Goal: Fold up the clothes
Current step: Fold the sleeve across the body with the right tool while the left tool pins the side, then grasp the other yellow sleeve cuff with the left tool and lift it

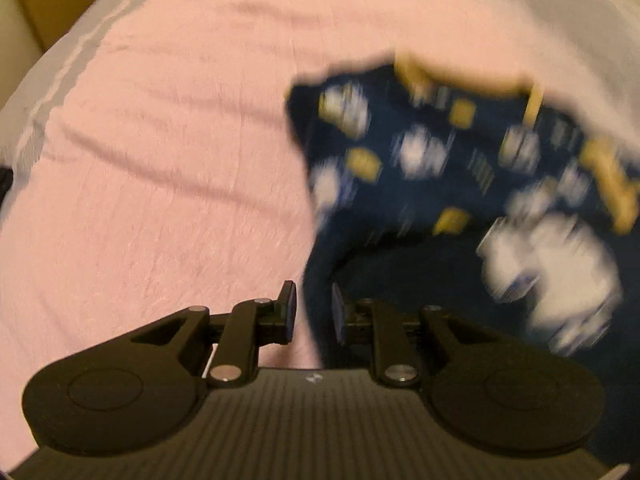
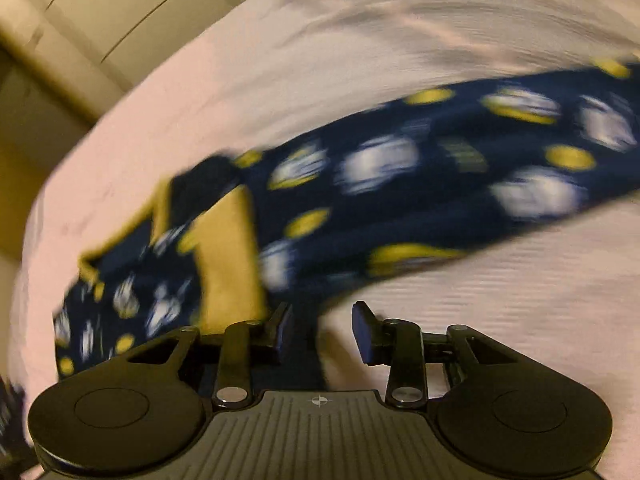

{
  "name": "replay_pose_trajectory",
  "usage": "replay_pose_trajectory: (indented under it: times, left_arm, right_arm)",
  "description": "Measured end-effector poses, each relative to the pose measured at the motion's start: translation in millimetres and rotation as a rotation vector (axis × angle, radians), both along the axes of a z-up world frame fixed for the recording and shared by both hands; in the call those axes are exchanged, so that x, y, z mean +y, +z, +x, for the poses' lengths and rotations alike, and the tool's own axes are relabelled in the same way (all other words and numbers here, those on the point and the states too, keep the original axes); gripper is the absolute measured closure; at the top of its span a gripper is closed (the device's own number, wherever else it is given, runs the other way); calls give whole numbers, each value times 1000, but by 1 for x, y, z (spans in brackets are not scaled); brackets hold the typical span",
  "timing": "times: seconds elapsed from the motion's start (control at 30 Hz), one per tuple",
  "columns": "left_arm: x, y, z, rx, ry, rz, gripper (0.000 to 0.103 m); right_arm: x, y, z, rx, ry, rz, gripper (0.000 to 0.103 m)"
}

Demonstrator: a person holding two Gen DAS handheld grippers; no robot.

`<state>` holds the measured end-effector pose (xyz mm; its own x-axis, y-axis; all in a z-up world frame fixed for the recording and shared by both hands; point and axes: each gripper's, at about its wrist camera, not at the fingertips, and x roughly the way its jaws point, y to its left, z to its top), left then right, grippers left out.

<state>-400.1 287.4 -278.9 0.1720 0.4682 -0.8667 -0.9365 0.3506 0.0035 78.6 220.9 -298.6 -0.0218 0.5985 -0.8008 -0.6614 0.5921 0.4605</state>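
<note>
A navy garment (image 1: 420, 152) with white and yellow prints and yellow trim lies on a pink bedsheet (image 1: 160, 160); both views are blurred. My left gripper (image 1: 314, 314) hangs over the garment's left edge, its jaws a little apart. The cloth edge shows in the gap, and the pads do not press on it. In the right wrist view the garment (image 2: 400, 184) stretches from lower left to upper right across the sheet (image 2: 500, 300), with a yellow band (image 2: 228, 260) near the left end. My right gripper (image 2: 323, 330) stands open above the garment's near edge, holding nothing.
The sheet's pale striped border (image 1: 72, 60) runs along the bed's left edge. Beyond the bed, beige furniture or wall (image 2: 60, 20) fills the upper left. A paler, whitish stretch of bedding (image 1: 560, 20) lies behind the garment at the upper right.
</note>
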Motion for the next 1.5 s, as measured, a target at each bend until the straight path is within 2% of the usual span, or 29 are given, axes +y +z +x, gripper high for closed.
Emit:
replay_pose_trajectory:
  times: [0.1,0.2,0.33,0.43,0.5,0.57,0.7,0.83,0.87,0.9,0.93,1.03,1.07,1.17,1.2,1.27,1.33,1.4,1.47,1.5]
  left_arm:
    - [2,17,7,-174,61,70,85]
    - [18,-4,28,-217,53,42,85]
    - [37,-55,47,-85,143,-130,88]
    - [27,-42,51,-125,185,-88,87]
    - [19,-27,57,-134,184,-49,87]
    - [16,-16,59,-168,177,-51,87]
    - [5,-3,66,-269,155,-81,85]
    - [-3,-3,69,-313,149,-108,85]
    - [-5,-4,68,-320,152,-115,85]
    - [-8,-4,67,-324,155,-120,85]
    - [-9,-5,64,-326,159,-125,85]
    - [-11,-6,53,-340,184,-131,85]
    - [-12,-6,48,-348,195,-133,85]
    - [-16,-6,35,-371,226,-141,85]
    - [-18,-6,31,-379,233,-146,85]
    - [-22,-8,24,-396,249,-157,85]
    - [-27,-10,20,-413,264,-170,85]
    - [-33,-14,16,-434,280,-188,85]
    - [-37,-17,13,-451,295,-205,85]
    - [-40,-19,12,-453,301,-214,85]
  right_arm:
    - [-42,-1,47,76,-186,13,65]
    - [-70,-2,82,111,-312,56,65]
    - [-97,-11,119,149,-457,79,63]
    - [-119,-11,145,196,-563,129,57]
    - [-135,-7,161,188,-626,180,48]
    - [-147,-6,175,166,-678,197,41]
    - [-159,-20,198,191,-748,255,41]
    - [-158,-39,213,204,-823,261,42]
    - [-157,-43,216,207,-844,261,46]
    - [-156,-47,218,210,-864,262,57]
    - [-151,-41,218,180,-857,255,91]
    - [-133,-15,215,60,-809,229,96]
    - [-118,1,203,-35,-732,217,98]
    - [-65,59,158,-360,-439,176,101]
    - [-44,78,130,-472,-308,175,101]
    - [-9,99,67,-610,-66,202,101]
    - [15,110,-8,-674,187,273,101]
    - [32,107,-77,-658,411,311,100]
    - [48,87,-133,-585,620,267,96]
    - [56,73,-154,-554,705,215,92]
